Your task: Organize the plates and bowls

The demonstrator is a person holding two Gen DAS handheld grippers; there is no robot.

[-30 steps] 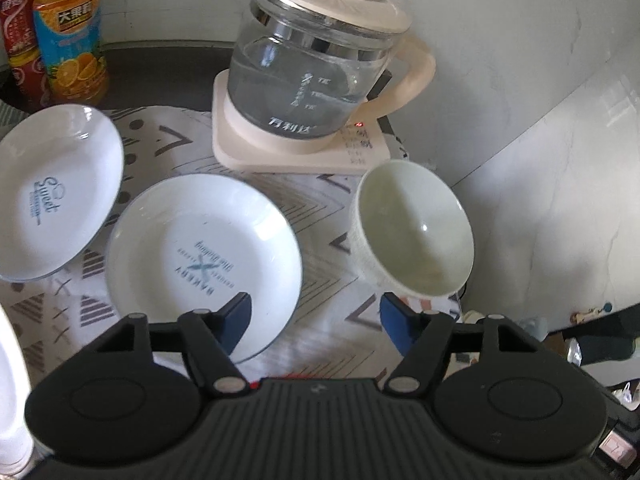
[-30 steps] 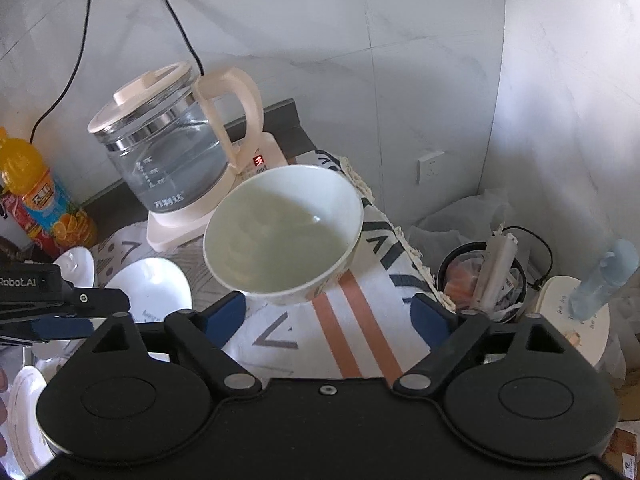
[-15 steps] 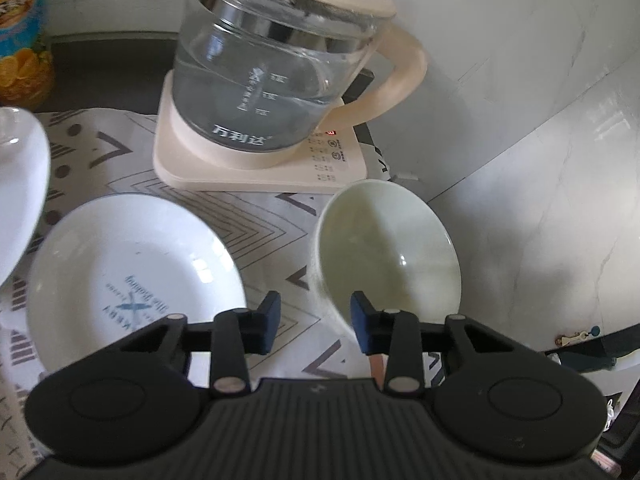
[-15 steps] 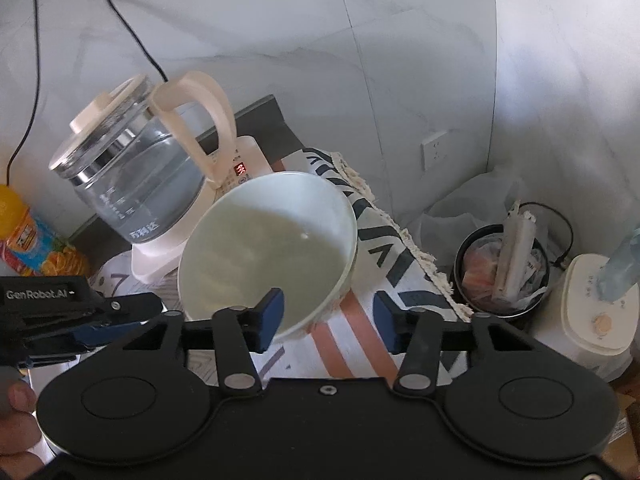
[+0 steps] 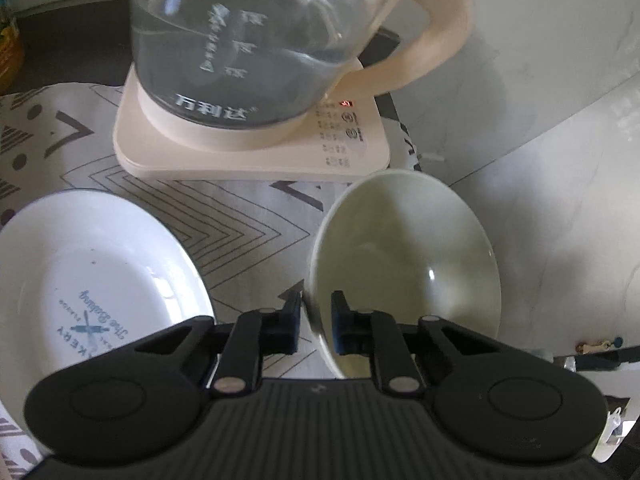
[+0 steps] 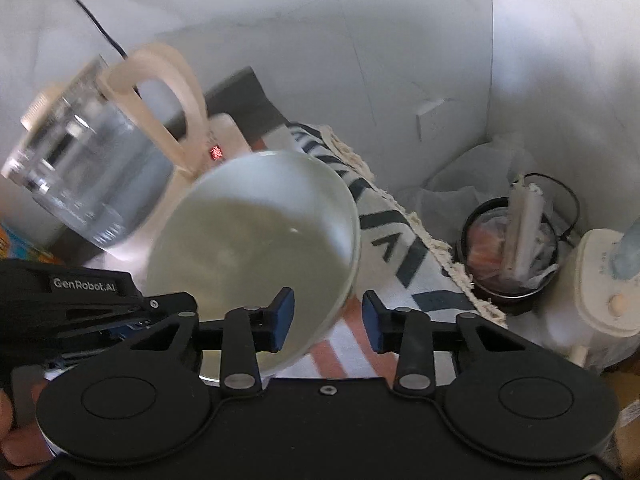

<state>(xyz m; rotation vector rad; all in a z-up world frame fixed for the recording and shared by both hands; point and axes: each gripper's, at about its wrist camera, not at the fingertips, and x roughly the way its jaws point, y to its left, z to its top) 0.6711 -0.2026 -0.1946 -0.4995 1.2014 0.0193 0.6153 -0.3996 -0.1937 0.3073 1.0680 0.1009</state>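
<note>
A pale green bowl [image 5: 408, 264] is tilted above the patterned cloth. My left gripper [image 5: 316, 322] is shut on its near rim, one finger inside and one outside. In the right wrist view the same bowl [image 6: 256, 248] fills the middle. My right gripper [image 6: 326, 320] straddles the bowl's right rim, with a gap left between the right finger and the wall, so it is open. The left gripper's body [image 6: 80, 312] shows at the lower left. A white plate with blue print [image 5: 96, 296] lies on the cloth to the left of the bowl.
A glass kettle [image 5: 256, 40] on a cream base [image 5: 248, 148] stands close behind the bowl. The marble wall rises at the right. Past the table's fringed edge [image 6: 404, 220], a black bin [image 6: 508, 256] and a white appliance [image 6: 600, 284] stand on the floor.
My left gripper moved forward and shut on the bowl's rim. My right gripper narrowed around the bowl's right rim. Both views moved closer to the kettle, and the bowl tilted.
</note>
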